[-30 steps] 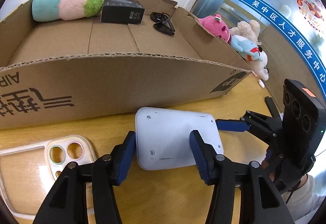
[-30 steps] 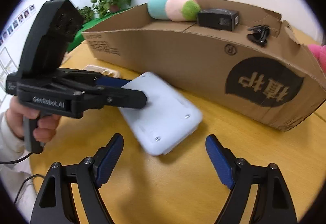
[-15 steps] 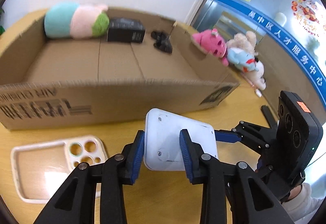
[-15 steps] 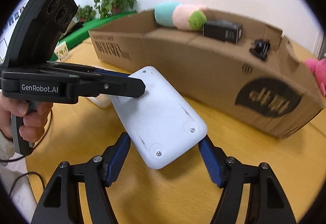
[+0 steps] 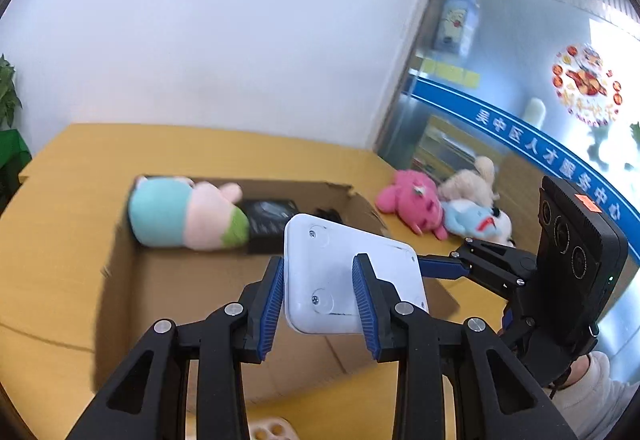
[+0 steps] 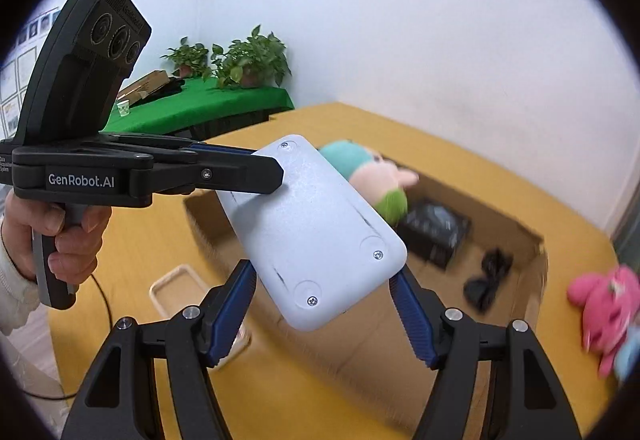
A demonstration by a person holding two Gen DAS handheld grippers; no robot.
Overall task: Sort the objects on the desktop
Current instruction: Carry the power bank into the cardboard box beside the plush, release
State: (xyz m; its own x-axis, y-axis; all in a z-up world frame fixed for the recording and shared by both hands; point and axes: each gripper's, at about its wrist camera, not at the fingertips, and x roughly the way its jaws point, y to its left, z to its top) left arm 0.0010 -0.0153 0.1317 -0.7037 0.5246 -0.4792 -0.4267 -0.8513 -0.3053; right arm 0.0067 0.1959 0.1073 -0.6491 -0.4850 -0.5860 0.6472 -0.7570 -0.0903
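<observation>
A white flat plastic device (image 5: pixel 340 276) with screws in its underside is held in the air by both grippers, above the near wall of an open cardboard box (image 5: pixel 168 280). My left gripper (image 5: pixel 320 296) is shut on one end of it. My right gripper (image 6: pixel 324 304) is shut on the other end (image 6: pixel 316 236). In the right wrist view the left gripper (image 6: pixel 240 172) comes in from the left. In the left wrist view the right gripper (image 5: pixel 440 264) comes in from the right.
The box (image 6: pixel 536 272) holds a teal-pink-green plush (image 5: pixel 184 216), a black box (image 5: pixel 272 224) and a black clip (image 6: pixel 488 276). Pink and white plush toys (image 5: pixel 444 204) lie on the yellow table (image 5: pixel 60 176) right of the box. A phone case (image 6: pixel 180 284) lies on the table.
Both grippers closed on the white device and lifted it off the table, up and towards the box opening.
</observation>
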